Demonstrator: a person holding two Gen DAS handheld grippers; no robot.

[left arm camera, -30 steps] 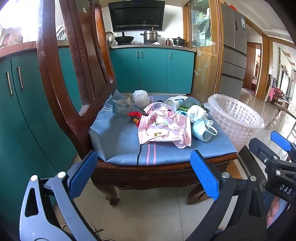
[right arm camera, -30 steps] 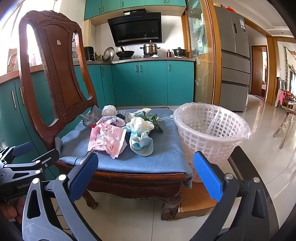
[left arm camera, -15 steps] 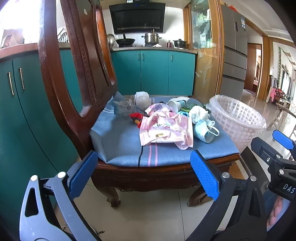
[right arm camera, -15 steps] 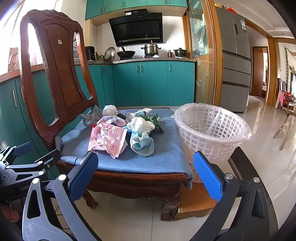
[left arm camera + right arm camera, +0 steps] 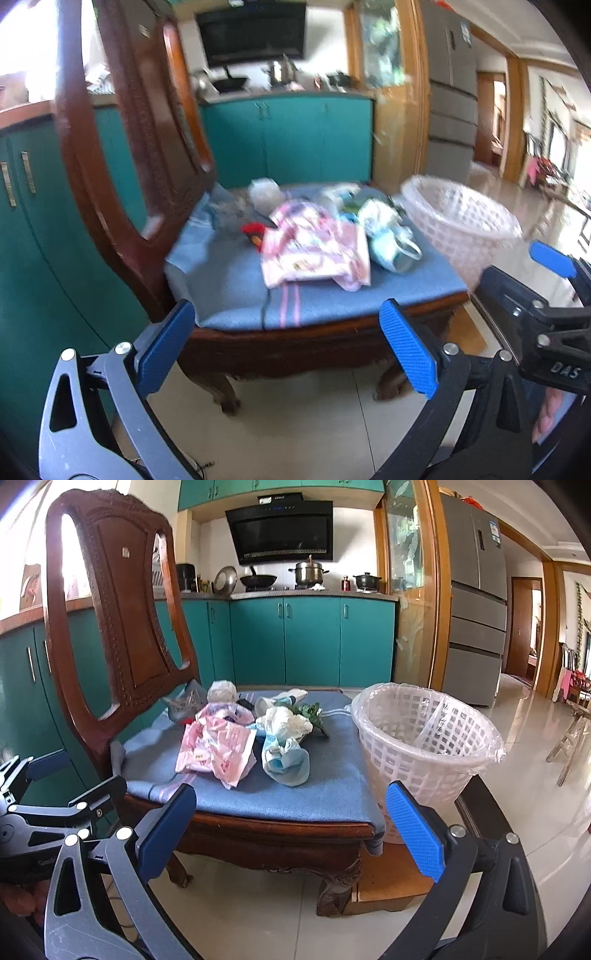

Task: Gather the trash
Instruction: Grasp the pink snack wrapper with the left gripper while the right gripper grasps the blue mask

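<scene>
Trash lies heaped on the blue seat cushion (image 5: 295, 786) of a wooden chair: a pink printed wrapper (image 5: 218, 749), a light blue face mask (image 5: 286, 762), crumpled white paper (image 5: 284, 722), a white wad (image 5: 221, 690), a red scrap (image 5: 255, 229). In the left wrist view the wrapper (image 5: 314, 251) and mask (image 5: 393, 249) are blurred. A white lattice basket (image 5: 424, 738) with a clear liner stands right of the seat. My left gripper (image 5: 291, 345) and right gripper (image 5: 288, 829) are both open and empty, short of the seat's front edge.
The chair's tall carved back (image 5: 118, 605) rises at the left. Teal cabinets (image 5: 310, 642) line the far wall and the left side. A grey fridge (image 5: 476, 602) stands at the right. A low wooden block (image 5: 391, 882) sits under the basket. Pale floor tiles (image 5: 535, 812) spread to the right.
The left wrist view has swung and blurred, shifting the chair rightward and nearer. The right gripper has crept slightly closer to the seat. Both grippers stay open; the trash has not moved.
</scene>
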